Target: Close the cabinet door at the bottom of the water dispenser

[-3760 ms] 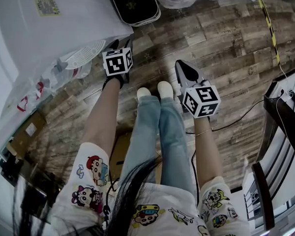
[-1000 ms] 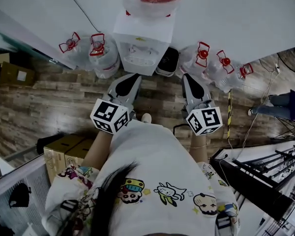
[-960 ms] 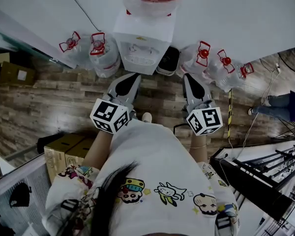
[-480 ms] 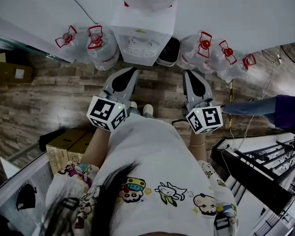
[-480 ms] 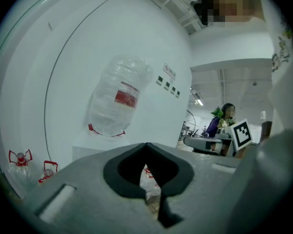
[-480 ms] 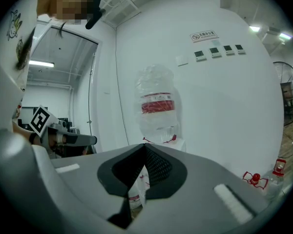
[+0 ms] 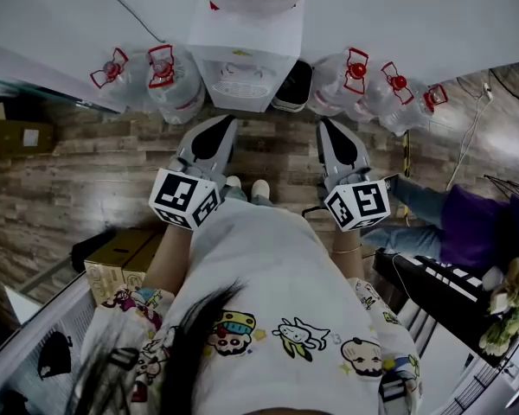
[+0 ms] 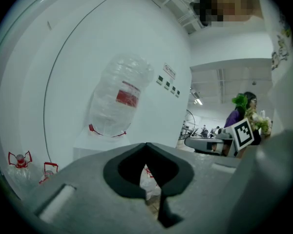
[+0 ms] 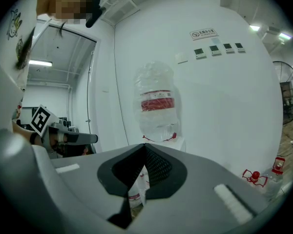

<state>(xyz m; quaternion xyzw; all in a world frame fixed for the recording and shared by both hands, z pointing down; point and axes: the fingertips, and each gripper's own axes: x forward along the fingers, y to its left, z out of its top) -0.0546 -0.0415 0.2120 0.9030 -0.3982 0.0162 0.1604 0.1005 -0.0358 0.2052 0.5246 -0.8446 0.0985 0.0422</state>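
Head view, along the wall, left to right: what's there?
Two water bottles → water dispenser → black bin → three more bottles.

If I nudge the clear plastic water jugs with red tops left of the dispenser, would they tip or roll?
The clear plastic water jugs stand upright on wide bodies, so they would probably slide rather than tip. Their round sides would likely roll if knocked over. Whether they are full or empty is not visible, so their weight is uncertain.
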